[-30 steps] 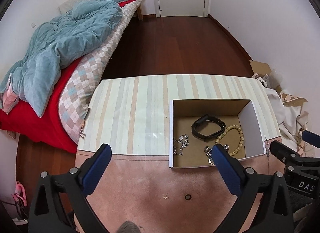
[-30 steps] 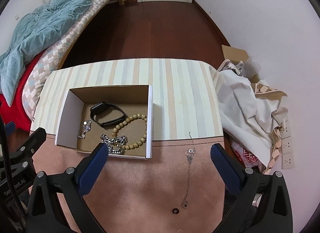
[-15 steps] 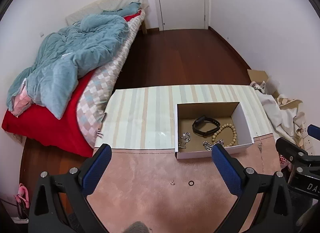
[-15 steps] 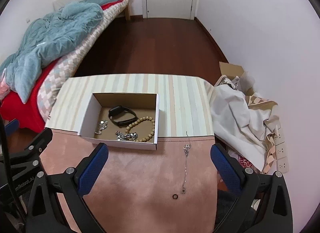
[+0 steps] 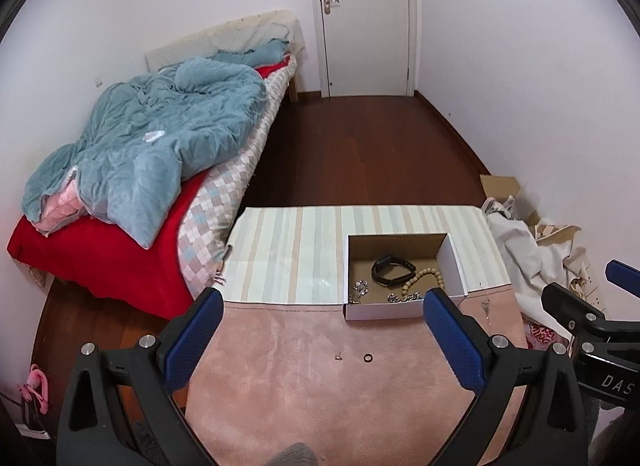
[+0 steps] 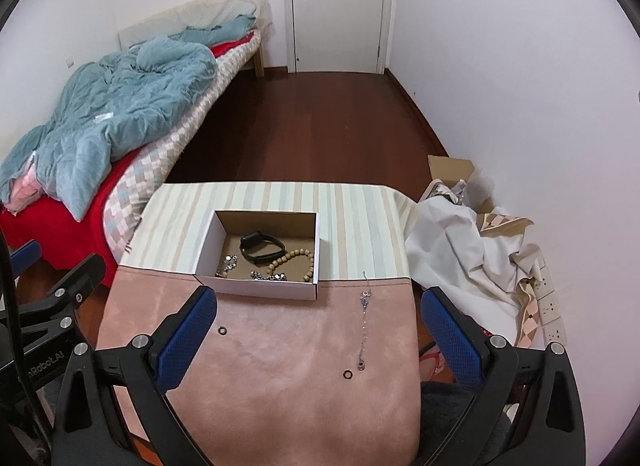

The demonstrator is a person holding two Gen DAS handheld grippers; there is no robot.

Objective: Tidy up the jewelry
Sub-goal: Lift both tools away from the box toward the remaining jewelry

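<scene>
Chain (image 6: 365, 322): loose on pink cloth (image 6: 280, 366), between right gripper (image 6: 318, 330) fingers, right of box (image 6: 260, 286).
Rings (image 6: 348, 374): two small, ahead of the fingers.
Right gripper: spread wide, empty.
Left gripper (image 5: 320, 336): spread wide, empty.
Risk: thin chain could slip the pads; rings may skid on cloth.

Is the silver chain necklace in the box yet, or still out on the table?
Out. The silver chain necklace lies stretched on the pink cloth, right of the white box, touching neither it nor any jaws.

A home bedroom — unmade bed (image 5: 168, 169) (teal duvet (image 6: 120, 105)), door (image 6: 336, 9).
</scene>
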